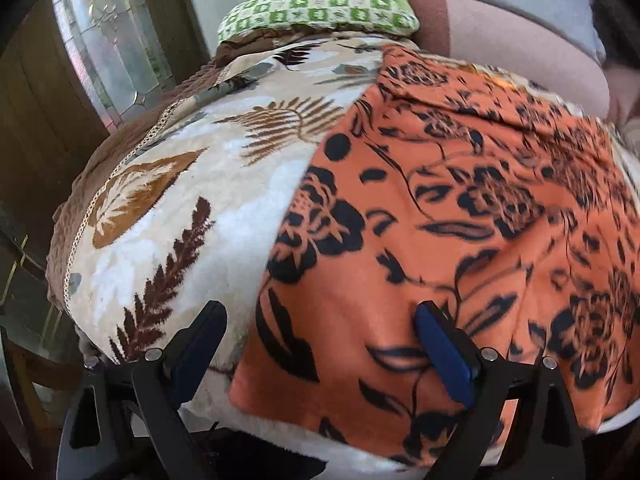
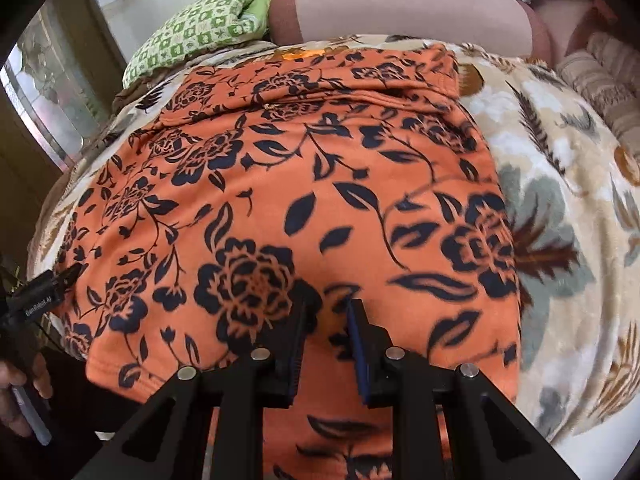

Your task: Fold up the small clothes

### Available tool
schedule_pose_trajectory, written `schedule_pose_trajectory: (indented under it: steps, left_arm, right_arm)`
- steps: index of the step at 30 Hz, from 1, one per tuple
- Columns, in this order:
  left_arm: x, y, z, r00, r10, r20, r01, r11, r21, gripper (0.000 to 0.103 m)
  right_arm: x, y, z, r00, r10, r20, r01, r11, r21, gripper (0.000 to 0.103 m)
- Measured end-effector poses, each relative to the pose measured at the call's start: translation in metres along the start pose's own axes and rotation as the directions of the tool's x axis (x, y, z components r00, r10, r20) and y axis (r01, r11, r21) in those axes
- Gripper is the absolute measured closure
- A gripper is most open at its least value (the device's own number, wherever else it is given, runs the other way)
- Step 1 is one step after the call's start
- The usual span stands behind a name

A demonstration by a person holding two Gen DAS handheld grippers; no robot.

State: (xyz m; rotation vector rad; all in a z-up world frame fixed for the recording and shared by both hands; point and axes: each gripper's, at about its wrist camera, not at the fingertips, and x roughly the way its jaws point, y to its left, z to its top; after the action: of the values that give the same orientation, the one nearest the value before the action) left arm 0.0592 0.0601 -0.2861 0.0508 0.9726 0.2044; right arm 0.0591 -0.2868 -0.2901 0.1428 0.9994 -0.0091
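An orange garment with a black flower print [image 1: 440, 220] [image 2: 280, 184] lies spread flat on a cream leaf-patterned blanket [image 1: 180, 208]; its far end is folded over into a band. My left gripper [image 1: 318, 336] hangs open and wide over the garment's near left corner, one finger over the blanket and the other over the cloth. My right gripper [image 2: 328, 340] hovers over the garment's near middle with its jaws close together and a narrow gap between them. Orange cloth shows through the gap and I see none pinched. A hand [image 2: 24, 396] holds the left gripper's black body [image 2: 36, 300] at the garment's left edge.
A green checked pillow [image 1: 320, 4] [image 2: 200, 28] and a pinkish-brown bolster [image 1: 500, 36] [image 2: 400, 8] lie at the far end of the bed. The blanket [image 2: 560, 200] runs on to the right of the garment. A patterned glass pane [image 1: 108, 40] and dark wood stand left of the bed.
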Motion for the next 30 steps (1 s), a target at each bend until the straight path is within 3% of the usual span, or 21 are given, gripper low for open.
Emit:
schedule_pose_trajectory:
  steps: [2, 5, 10, 13, 15, 16, 17, 18, 23, 28, 30]
  left_arm:
    - [-0.001, 0.001, -0.005, 1.000, 0.003, 0.006, -0.003, 1.000, 0.019, 0.008]
    - [-0.007, 0.012, -0.004, 0.999, -0.036, 0.020, 0.037, 0.999, -0.031, 0.008]
    - [-0.025, 0.029, -0.001, 0.992, -0.044, 0.114, 0.053, 0.996, -0.070, 0.008]
    - [-0.034, 0.039, 0.001, 0.986, -0.010, 0.169, 0.026, 0.996, -0.087, 0.008]
    - [-0.041, 0.049, 0.005, 0.980, -0.019, 0.197, 0.044, 0.991, -0.123, 0.008]
    - [-0.044, 0.054, 0.008, 0.978, -0.034, 0.207, 0.064, 0.988, -0.142, 0.008]
    - [-0.045, 0.057, 0.010, 0.977, -0.038, 0.208, 0.070, 0.986, -0.150, 0.008]
    - [-0.045, 0.060, 0.013, 0.978, -0.037, 0.205, 0.069, 0.986, -0.152, 0.008]
    - [-0.041, 0.065, 0.015, 0.988, -0.025, 0.149, 0.044, 0.991, -0.127, 0.008]
    - [-0.044, 0.077, 0.011, 0.993, -0.037, 0.116, 0.054, 0.987, -0.151, 0.008]
    - [-0.042, 0.082, 0.012, 0.994, -0.064, 0.088, 0.079, 0.983, -0.168, 0.008]
  right_arm:
    - [-0.002, -0.003, -0.003, 1.000, -0.001, -0.012, 0.001, 1.000, -0.004, 0.078]
    - [-0.009, -0.016, -0.012, 0.999, -0.018, -0.026, 0.018, 1.000, -0.012, 0.081]
    - [-0.031, -0.062, -0.018, 1.000, -0.004, -0.031, 0.009, 0.987, 0.160, 0.081]
    - [-0.062, -0.087, -0.021, 0.999, 0.017, 0.035, -0.026, 0.967, 0.253, 0.078]
    - [-0.083, -0.107, -0.023, 0.997, 0.037, 0.075, -0.059, 0.949, 0.309, 0.076]
    - [-0.086, -0.112, -0.024, 0.996, 0.059, 0.072, -0.079, 0.941, 0.328, 0.065]
    - [-0.088, -0.120, -0.026, 0.994, 0.089, 0.063, -0.106, 0.927, 0.359, 0.039]
    - [-0.090, -0.127, -0.031, 0.992, 0.113, 0.064, -0.129, 0.909, 0.397, 0.029]
    - [-0.079, -0.127, -0.042, 0.987, 0.147, 0.060, -0.158, 0.882, 0.445, 0.029]
    - [-0.057, -0.107, -0.047, 0.981, 0.192, 0.000, -0.171, 0.874, 0.454, 0.031]
    - [-0.047, -0.102, -0.051, 0.982, 0.190, -0.012, -0.161, 0.859, 0.486, 0.042]
